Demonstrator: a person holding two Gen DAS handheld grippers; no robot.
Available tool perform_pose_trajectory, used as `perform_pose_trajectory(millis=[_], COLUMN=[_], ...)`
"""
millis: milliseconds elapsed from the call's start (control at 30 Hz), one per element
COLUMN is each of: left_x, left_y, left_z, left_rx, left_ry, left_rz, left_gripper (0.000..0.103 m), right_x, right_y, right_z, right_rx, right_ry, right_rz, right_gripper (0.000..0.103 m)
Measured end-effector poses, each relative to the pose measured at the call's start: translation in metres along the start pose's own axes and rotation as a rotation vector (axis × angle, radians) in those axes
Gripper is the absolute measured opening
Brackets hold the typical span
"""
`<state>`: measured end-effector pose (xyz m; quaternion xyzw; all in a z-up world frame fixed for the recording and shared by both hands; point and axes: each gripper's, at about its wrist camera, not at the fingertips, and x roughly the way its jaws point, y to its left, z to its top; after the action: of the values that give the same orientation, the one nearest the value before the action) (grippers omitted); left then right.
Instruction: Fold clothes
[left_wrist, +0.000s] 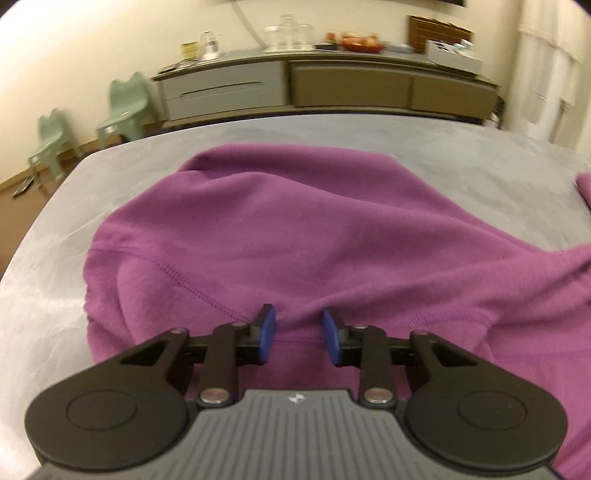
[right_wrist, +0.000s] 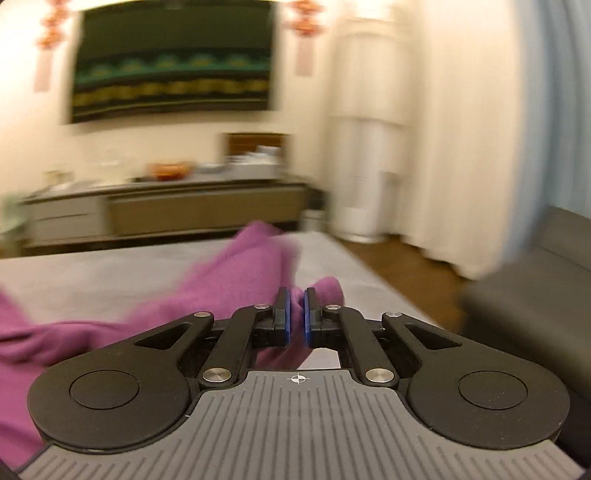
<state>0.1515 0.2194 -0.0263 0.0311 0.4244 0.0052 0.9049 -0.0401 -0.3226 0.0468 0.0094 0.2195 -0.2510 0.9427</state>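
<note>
Purple fleece garment (left_wrist: 295, 229) spread in soft ridges over the pale grey counter (left_wrist: 74, 229), a stitched seam curving across its near left part. The left gripper (left_wrist: 299, 334) hovers low over the near hem, its blue pads standing narrowly apart with a raised pucker of cloth between them, not visibly pressed. The right gripper (right_wrist: 295, 317) is closed to a slit on a purple fold at the garment's far right end, near the counter's edge. To fold cleanly, the left should probably pinch the hem fully before both lift together, keeping the cloth taut so the fold line falls straight
</note>
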Motion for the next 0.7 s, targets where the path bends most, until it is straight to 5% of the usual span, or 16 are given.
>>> perform_pose_trajectory(millis=[33, 67, 100, 133, 200, 333, 467, 567, 700], left_x=[-0.005, -0.010, -0.017, -0.028, -0.055, -0.086, -0.064, -0.048, -0.034], left_y=[0.004, 0.007, 0.012, 0.020, 0.043, 0.095, 0.131, 0.134, 0.114], left_z=[0.000, 0.000, 0.001, 0.003, 0.008, 0.012, 0.016, 0.027, 0.064], left_rx=[-0.016, -0.031, -0.048, -0.071, -0.129, -0.221, -0.231, -0.140, -0.044], left_ry=[-0.008, -0.017, -0.028, -0.052, -0.123, -0.221, -0.160, -0.148, -0.177], left_rz=[0.011, 0.023, 0.024, 0.006, -0.036, -0.024, 0.015, 0.068, 0.075], left_gripper=[0.029, 0.029, 0.030, 0.035, 0.049, 0.062, 0.062, 0.062, 0.073], right_x=[0.018, 0.026, 0.030, 0.024, 0.008, 0.013, 0.053, 0.099, 0.170], right_y=[0.003, 0.007, 0.011, 0.014, 0.024, 0.088, 0.157, 0.176, 0.146], right_z=[-0.006, -0.007, -0.006, -0.004, 0.001, 0.009, 0.009, 0.009, 0.035], right_rx=[-0.024, -0.048, -0.072, -0.074, -0.088, -0.278, -0.488, -0.545, -0.284], right_ry=[0.094, 0.126, 0.136, 0.080, -0.046, -0.008, 0.087, 0.149, 0.263], right_rz=[-0.031, -0.036, -0.034, -0.063, -0.075, 0.233, 0.455, 0.416, 0.384], right_gripper=[0.026, 0.026, 0.039, 0.067, 0.084, 0.088, 0.093, 0.093, 0.093])
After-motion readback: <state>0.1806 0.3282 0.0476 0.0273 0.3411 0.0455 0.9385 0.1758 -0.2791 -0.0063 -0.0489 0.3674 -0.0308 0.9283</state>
